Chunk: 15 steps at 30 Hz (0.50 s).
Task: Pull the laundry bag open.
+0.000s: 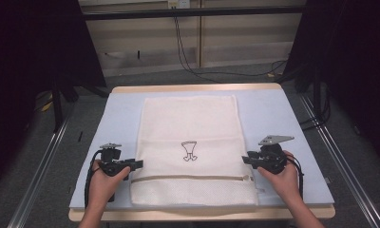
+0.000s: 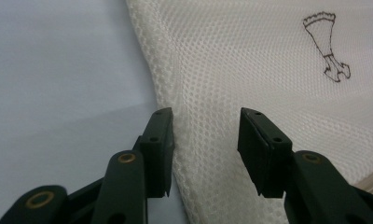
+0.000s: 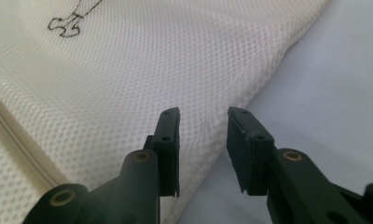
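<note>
While both claws sit at the bag's side edges, here's the layout, all placed relative to the mesh bag:

Thing: white mesh bag [image 1: 188,152], laundry type, lying flat on the tabletop [image 1: 121,114], w/ blue-grey cover under it.

Where: bag is centred on the tabletop, near end almost at the person's edge.

Long axis: runs away from the person, near to far; short axis left-right.

Pointing: zipper [image 1: 193,178] end is nearest the person, running across the bag; small dark printed logo [image 1: 189,151] sits mid-bag, just beyond the zipper.

Left claw [image 1: 137,164]: at the bag's left edge, level w/ the logo-to-zipper stretch. Jaws spread, nothing pinched; in the left gripper view [image 2: 205,140] the bag's edge seam lies between them, one jaw over bare tabletop, other over mesh.

Right claw [image 1: 245,159]: at the bag's right edge, about opposite the left one. Jaws also spread, holding nothing; in the right gripper view [image 3: 203,140] the bag's edge runs between them.

Nearer hand: neither, both about equally close, each on its own side.

Key relation: each side edge lies straight ahead of its claw, inward toward bag centre. Judging by that, closing would pinch both edges; prob. a fold or lift along the long axis comes next.

Risk: mesh is thin, a claw could catch just one layer.
</note>
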Each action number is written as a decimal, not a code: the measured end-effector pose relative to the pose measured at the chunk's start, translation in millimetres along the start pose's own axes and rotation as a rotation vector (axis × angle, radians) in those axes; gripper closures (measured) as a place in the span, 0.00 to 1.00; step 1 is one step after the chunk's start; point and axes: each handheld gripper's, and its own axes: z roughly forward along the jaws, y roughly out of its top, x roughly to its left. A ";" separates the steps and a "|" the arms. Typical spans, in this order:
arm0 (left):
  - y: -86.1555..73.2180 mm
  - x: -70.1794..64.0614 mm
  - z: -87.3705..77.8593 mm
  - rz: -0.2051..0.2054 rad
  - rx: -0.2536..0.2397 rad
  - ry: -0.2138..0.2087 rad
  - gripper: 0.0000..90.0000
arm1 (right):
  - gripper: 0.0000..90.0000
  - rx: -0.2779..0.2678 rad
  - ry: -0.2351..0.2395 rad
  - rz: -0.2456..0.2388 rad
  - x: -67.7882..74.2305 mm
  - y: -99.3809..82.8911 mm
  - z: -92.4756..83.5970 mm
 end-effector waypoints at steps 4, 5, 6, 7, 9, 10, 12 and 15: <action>-2.4 -8.9 2.2 -0.003 0.022 -0.009 0.68 | 0.73 0.041 0.001 0.014 3.3 -6.7 -1.4; -3.0 -9.9 3.4 0.010 0.028 0.007 0.72 | 0.74 0.041 -0.009 -0.001 2.1 -8.1 -0.8; -2.9 -11.0 3.9 0.023 0.031 0.025 0.75 | 0.76 0.050 0.003 0.005 0.8 -8.9 -0.6; -2.5 -11.2 4.4 0.020 0.028 0.040 0.82 | 0.78 0.049 0.015 0.020 0.1 -9.8 0.5; -1.8 -8.8 4.0 0.012 0.040 0.046 0.89 | 0.82 0.065 0.019 0.018 0.7 -10.7 2.1; -1.8 -8.5 5.0 -0.008 0.028 0.047 0.92 | 0.86 0.064 0.024 0.016 1.2 -9.6 3.1; -0.9 -8.2 4.5 0.010 0.042 0.053 0.93 | 0.88 0.069 0.025 0.017 1.2 -8.9 3.3; 2.5 -11.7 6.1 0.019 0.059 0.078 0.97 | 0.93 0.071 0.032 0.028 0.3 -6.8 4.5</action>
